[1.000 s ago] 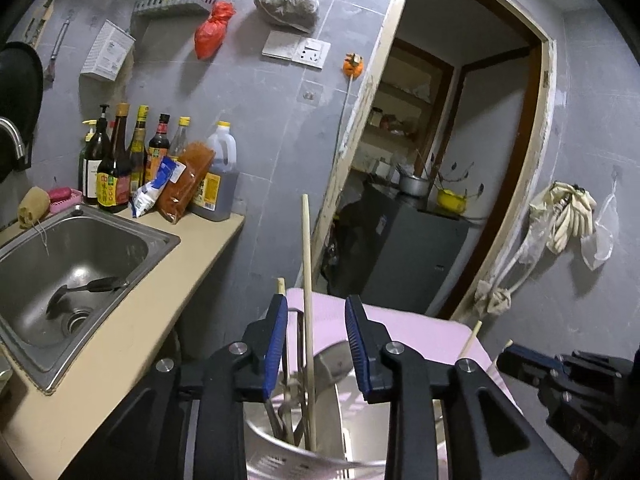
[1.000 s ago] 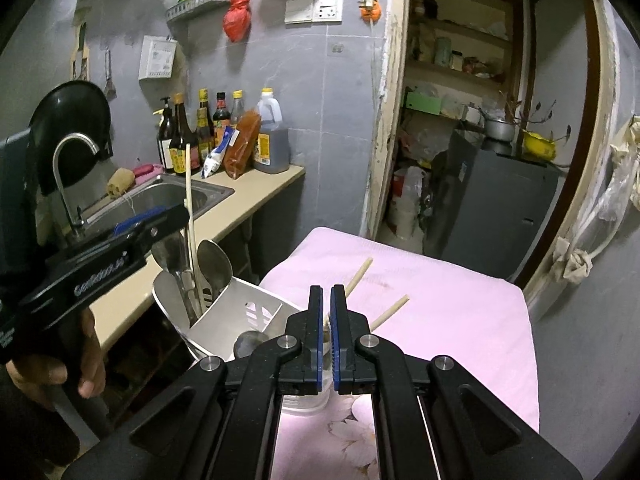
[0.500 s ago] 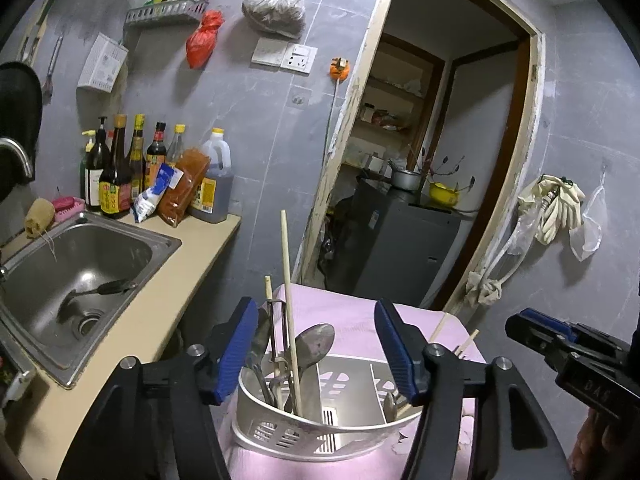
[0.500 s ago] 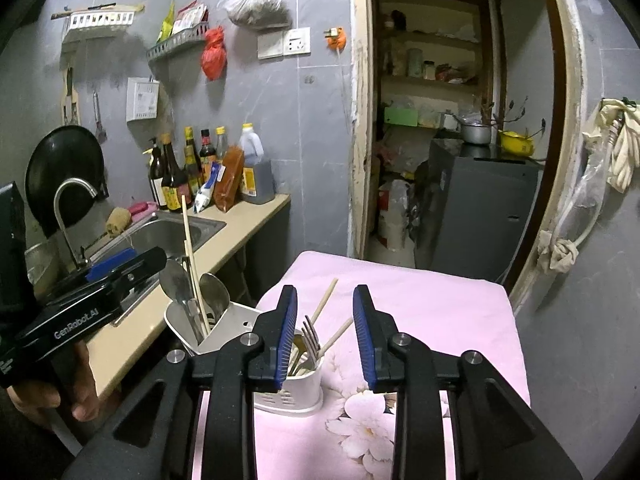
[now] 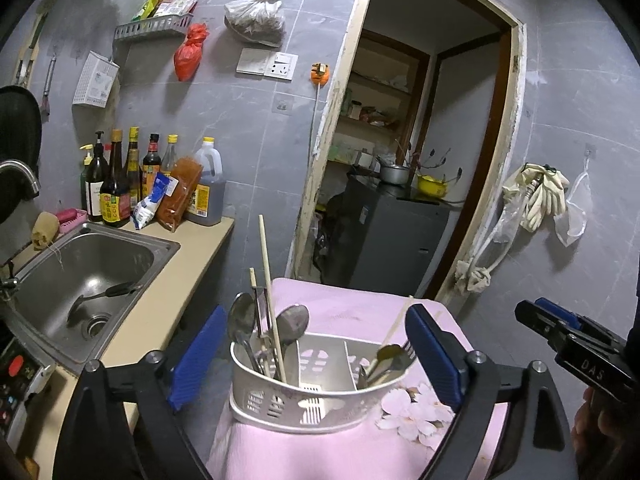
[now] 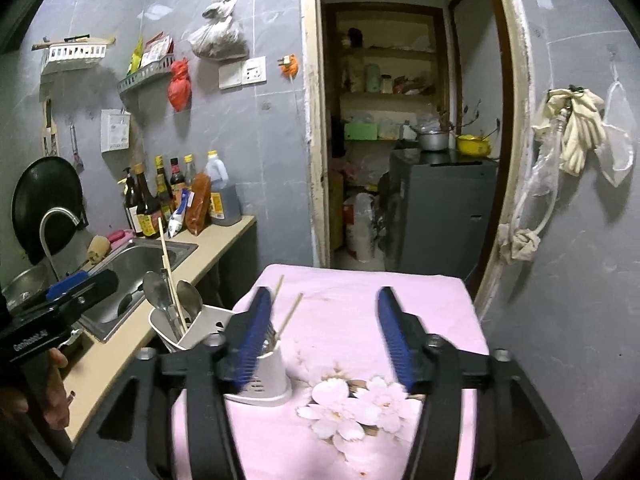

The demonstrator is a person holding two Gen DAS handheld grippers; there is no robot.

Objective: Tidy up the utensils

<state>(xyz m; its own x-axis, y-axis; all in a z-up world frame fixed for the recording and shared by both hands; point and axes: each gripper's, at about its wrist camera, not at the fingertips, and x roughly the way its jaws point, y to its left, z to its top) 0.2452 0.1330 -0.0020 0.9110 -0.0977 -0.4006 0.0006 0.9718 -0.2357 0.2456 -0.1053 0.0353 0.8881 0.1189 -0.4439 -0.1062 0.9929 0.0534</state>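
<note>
1. Both grippers have spread wide and hold nothing: left gripper (image 5: 316, 354), right gripper (image 6: 324, 336).
2. Released chopstick (image 5: 271, 296) now stands in the utensil caddy (image 5: 312, 396), left compartment, beside spoons (image 5: 294, 322).
3. Sorting looks finished.

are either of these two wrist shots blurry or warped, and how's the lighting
Left wrist view: sharp; the utensil caddy reads clearly, strong fisheye bending of the door frame, dim light with dark corners. Right wrist view: motion blur on the right gripper, worst on its left finger; same fisheye warp; the pantry shelves are brighter.
</note>
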